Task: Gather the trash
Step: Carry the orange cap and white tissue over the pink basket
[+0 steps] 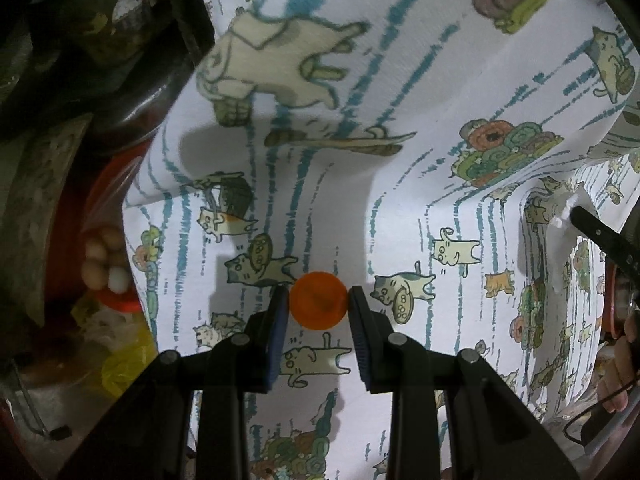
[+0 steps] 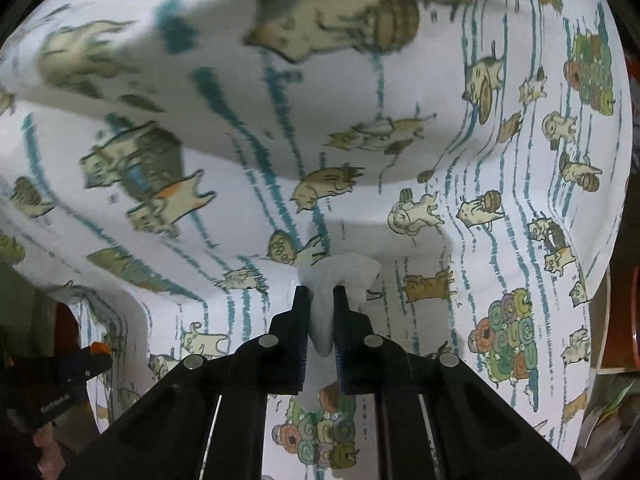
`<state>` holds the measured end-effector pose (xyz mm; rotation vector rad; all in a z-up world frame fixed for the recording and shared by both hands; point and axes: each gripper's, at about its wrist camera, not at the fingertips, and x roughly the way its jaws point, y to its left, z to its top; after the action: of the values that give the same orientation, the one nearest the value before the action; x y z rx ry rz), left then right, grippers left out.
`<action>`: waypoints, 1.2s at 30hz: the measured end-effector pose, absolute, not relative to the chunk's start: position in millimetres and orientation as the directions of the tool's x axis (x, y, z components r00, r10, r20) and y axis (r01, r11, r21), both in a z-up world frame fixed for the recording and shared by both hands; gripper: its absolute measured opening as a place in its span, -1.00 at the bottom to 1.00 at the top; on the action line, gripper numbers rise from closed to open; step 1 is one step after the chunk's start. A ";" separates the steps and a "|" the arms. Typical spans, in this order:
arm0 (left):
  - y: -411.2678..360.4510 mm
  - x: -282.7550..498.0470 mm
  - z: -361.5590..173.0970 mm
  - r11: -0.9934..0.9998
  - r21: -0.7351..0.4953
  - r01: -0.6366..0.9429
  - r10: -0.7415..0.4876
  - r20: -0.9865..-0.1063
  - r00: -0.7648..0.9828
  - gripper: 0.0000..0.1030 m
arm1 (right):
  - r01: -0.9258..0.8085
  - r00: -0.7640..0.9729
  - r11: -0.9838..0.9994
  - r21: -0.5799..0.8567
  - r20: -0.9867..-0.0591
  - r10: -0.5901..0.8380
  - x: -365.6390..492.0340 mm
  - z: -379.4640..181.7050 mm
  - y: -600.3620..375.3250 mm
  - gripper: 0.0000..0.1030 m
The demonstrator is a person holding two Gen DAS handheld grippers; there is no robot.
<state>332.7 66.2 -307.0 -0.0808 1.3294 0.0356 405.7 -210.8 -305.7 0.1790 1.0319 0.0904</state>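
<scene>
1. Left wrist view: left tool [image 1: 318, 300] points down over a cat-print cloth [image 1: 400, 184], its pads pinching an orange bottle cap [image 1: 318, 305] between the fingertips, above the cloth.
2. Right wrist view: right tool [image 2: 321, 294] is pressed nearly together on a crumpled white tissue [image 2: 340, 274], which bulges past the fingertips against the cloth.

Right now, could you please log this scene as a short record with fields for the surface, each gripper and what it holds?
surface: white cloth printed with cartoon cats and teal stripes, rumpled into folds
left gripper: shut on a round orange plastic cap, pads at its two sides
right gripper: shut on a crumpled white tissue, which bulges out past the fingertips
beside the cloth: yellow plastic bag
trash still loose on the cloth: none visible
</scene>
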 end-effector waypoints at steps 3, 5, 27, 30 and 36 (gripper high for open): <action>67.5 328.8 -302.9 0.997 -0.038 -0.070 -0.020 -0.969 0.246 -0.45 | -0.003 0.522 0.983 0.185 -0.838 0.160 401.6 -301.0 -213.4 -0.76; 65.5 328.6 -301.5 0.997 -0.039 -0.070 -0.020 -0.968 0.252 -0.45 | -0.009 0.530 0.985 0.175 -0.834 0.153 395.3 -294.8 -217.9 -0.76; 22.9 213.2 -184.7 0.997 -0.051 -0.053 -0.019 -0.873 0.487 -0.45 | -0.159 0.655 0.960 0.231 -0.703 0.278 242.0 -181.9 -206.1 -0.76; 16.4 188.4 -174.5 0.998 -0.049 -0.040 -0.021 -0.857 0.515 -0.45 | -0.186 0.667 0.951 0.246 -0.679 0.307 211.1 -167.5 -202.1 -0.76; 5.1 145.5 -163.5 0.999 -0.049 -0.023 -0.028 -0.839 0.543 -0.45 | -0.222 0.676 0.938 0.265 -0.652 0.344 157.4 -150.1 -193.4 -0.76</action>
<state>145.5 5.1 -163.5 -0.0559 0.9967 -0.0032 157.4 -193.4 -150.1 0.1695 0.7652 0.3199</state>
